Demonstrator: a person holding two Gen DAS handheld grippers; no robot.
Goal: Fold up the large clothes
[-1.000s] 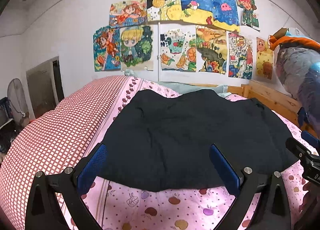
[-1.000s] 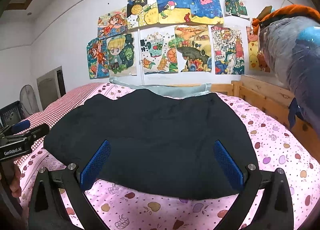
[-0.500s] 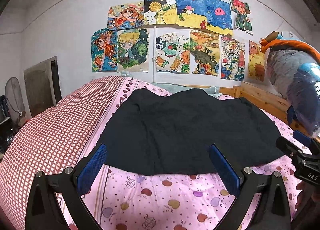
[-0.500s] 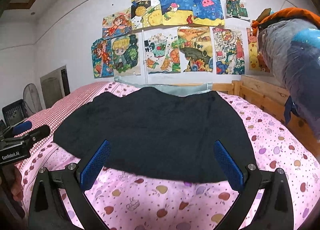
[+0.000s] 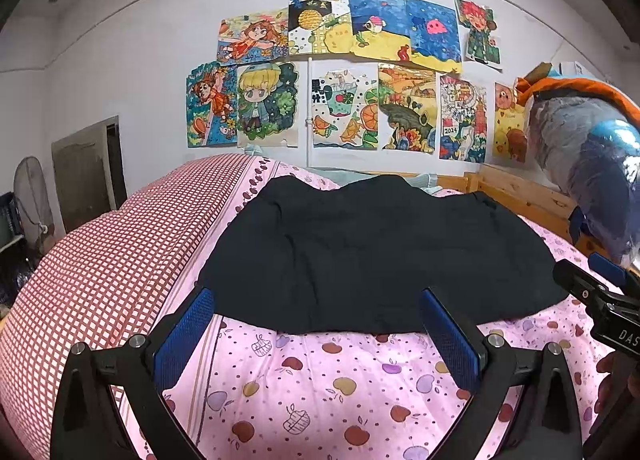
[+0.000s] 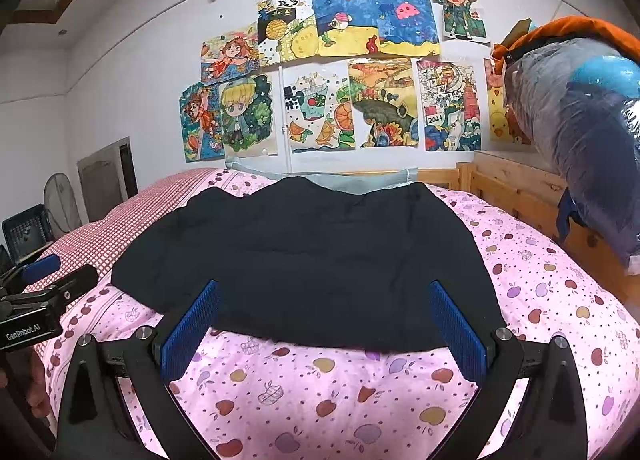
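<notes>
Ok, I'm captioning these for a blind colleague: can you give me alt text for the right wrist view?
A black garment lies spread flat on a pink fruit-print bedsheet, just beyond the open right claw with blue pads. The left claw shows at the left edge, and colourful drawings cover the white wall behind.

Both fisheye views look forward between blue-padded fingers, low over the near end of the pink fruit-print bed sheet (image 5: pixel 344 388), facing the white wall of colourful children's drawings (image 6: pixel 344 71). The left view sits further left, nearer the red checked quilt (image 5: pixel 104 260); the right view nearer the wooden bed rail (image 6: pixel 520 187). Both share the flat black garment (image 5: pixel 376 256), and each catches the other gripper at its edge
</notes>
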